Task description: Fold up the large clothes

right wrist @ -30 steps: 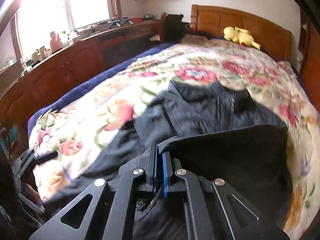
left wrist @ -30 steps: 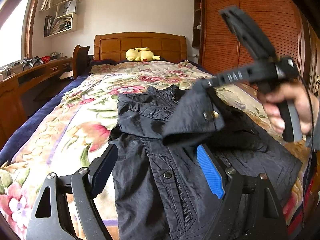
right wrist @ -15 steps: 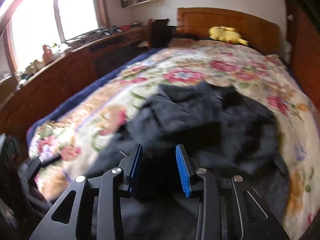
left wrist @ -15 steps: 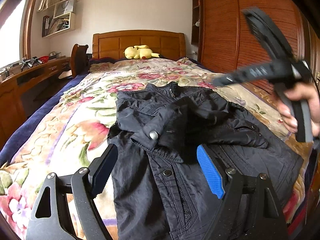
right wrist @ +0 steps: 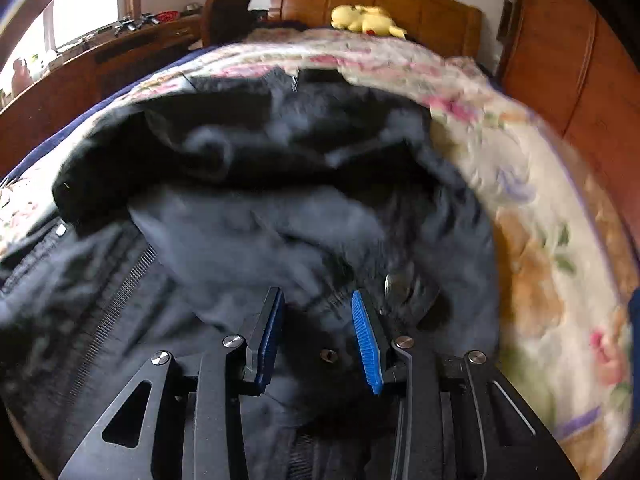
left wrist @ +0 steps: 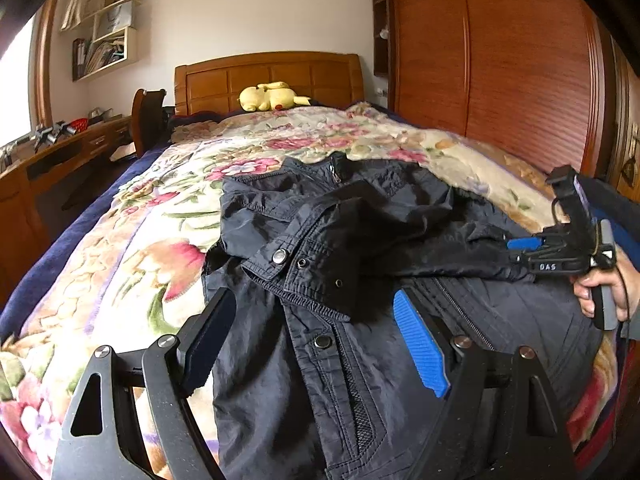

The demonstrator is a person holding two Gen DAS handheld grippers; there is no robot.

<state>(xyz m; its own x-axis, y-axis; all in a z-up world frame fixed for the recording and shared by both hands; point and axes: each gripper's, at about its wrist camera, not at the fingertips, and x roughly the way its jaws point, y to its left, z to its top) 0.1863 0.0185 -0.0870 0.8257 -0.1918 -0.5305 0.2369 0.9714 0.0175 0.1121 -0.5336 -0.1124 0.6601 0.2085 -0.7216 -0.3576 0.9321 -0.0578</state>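
Note:
A dark navy jacket (left wrist: pixel 400 360) lies front up on the floral blanket, collar toward the headboard. One sleeve is folded across its chest, and the snap cuff (left wrist: pixel 304 268) lies near the middle. My left gripper (left wrist: pixel 312 300) hovers open and wide over the lower front, with nothing between its pads. A hand holds my right gripper (left wrist: pixel 520 246) low at the jacket's right side. In the right wrist view, which is blurred, the right gripper (right wrist: pixel 316 294) is partly open just above the jacket (right wrist: pixel 280 184), and its blue pads do not press on the cloth.
The floral blanket (left wrist: pixel 132 264) covers the bed. A yellow plush toy (left wrist: pixel 272 96) lies by the wooden headboard (left wrist: pixel 268 76). A wooden wardrobe (left wrist: pixel 500 80) stands close along the right. A desk (left wrist: pixel 52 152) and a chair (left wrist: pixel 146 116) are at the left.
The right gripper opened and let go of the sleeve, which dropped across the jacket's chest. It then swung down to the jacket's right side. The left gripper stayed put.

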